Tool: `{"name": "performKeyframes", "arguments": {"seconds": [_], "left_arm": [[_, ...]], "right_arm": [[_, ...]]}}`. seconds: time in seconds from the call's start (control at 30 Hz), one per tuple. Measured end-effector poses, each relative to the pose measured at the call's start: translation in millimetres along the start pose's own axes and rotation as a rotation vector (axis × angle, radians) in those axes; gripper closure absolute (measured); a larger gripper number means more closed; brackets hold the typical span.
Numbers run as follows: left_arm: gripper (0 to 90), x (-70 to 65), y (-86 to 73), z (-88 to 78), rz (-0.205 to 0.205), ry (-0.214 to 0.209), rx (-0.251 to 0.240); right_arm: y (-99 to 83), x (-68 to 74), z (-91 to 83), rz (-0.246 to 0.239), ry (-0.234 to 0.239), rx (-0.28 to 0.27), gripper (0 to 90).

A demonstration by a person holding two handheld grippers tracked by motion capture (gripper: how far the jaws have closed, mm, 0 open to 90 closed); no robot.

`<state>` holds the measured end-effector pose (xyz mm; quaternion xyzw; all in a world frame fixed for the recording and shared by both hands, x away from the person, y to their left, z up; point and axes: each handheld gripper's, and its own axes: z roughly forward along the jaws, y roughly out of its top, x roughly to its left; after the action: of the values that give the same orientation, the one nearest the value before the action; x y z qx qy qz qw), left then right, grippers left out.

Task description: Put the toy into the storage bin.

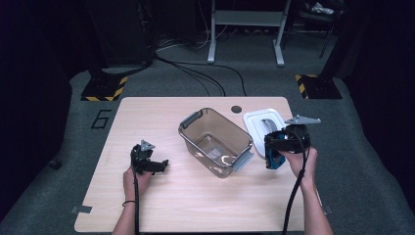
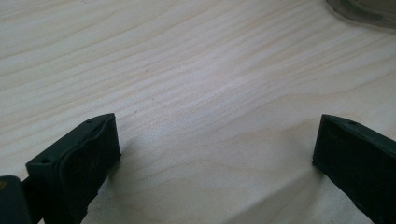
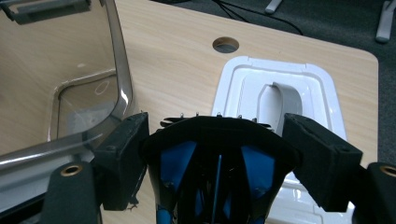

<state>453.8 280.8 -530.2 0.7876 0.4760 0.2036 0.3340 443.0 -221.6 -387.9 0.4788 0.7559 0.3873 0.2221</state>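
Right gripper view – a black-and-blue object [image 3: 217,163] sits clamped between the right gripper's [image 3: 219,149] jaws, beside the white lid [image 3: 322,88].

A large dark "6" [image 1: 101,119] is marked on the grey floor [image 1: 63,142].

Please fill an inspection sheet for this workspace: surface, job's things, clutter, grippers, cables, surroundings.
Surface: light wooden table with a round hole near its far edge.
Job's things: black and blue object held over the table's right side; clear plastic box at the middle, open; white lid flat to the right of the box.
Clutter: nothing seen.
Grippers: left gripper open, low over bare wood; right gripper, fingers clamped on the object.
Cables: one cable trails from each gripper; more on the floor.
Surroundings: grey floor, striped stand bases, white frame.
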Motion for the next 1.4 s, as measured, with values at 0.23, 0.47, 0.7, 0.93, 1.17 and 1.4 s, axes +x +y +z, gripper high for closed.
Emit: {"name": "performKeyframes", "arguments": {"seconds": [0.23, 0.47, 0.7, 0.93, 1.17, 1.4], "left_arm": [[0.7, 0.1, 0.0, 0.1, 0.001, 0.0, -0.001], [0.7, 0.0, 0.0, 0.0, 0.0, 0.0, 0.0], [0.7, 0.0, 0.0, 0.0, 0.0, 0.0, 0.0], [0.7, 0.0, 0.0, 0.0, 0.0, 0.0, 0.0], [0.7, 0.1, 0.0, 0.0, 0.001, 0.0, 0.0], [0.7, 0.0, 0.0, 0.0, 0.0, 0.0, 0.0]], "right_arm": [[14.5, -2.5, 1.8, -0.022, -0.027, -0.009, 24.2], [27.5, -5.8, 2.8, -0.027, -0.05, -0.026, 24.2], [41.7, -6.4, 2.9, -0.043, -0.073, -0.036, 24.2], [53.6, -6.1, 2.8, -0.054, -0.084, -0.042, 24.2], [63.0, -5.0, 4.9, -0.063, -0.091, -0.048, 24.2], [70.7, -2.2, 6.2, -0.08, -0.096, -0.049, 24.2]]}}
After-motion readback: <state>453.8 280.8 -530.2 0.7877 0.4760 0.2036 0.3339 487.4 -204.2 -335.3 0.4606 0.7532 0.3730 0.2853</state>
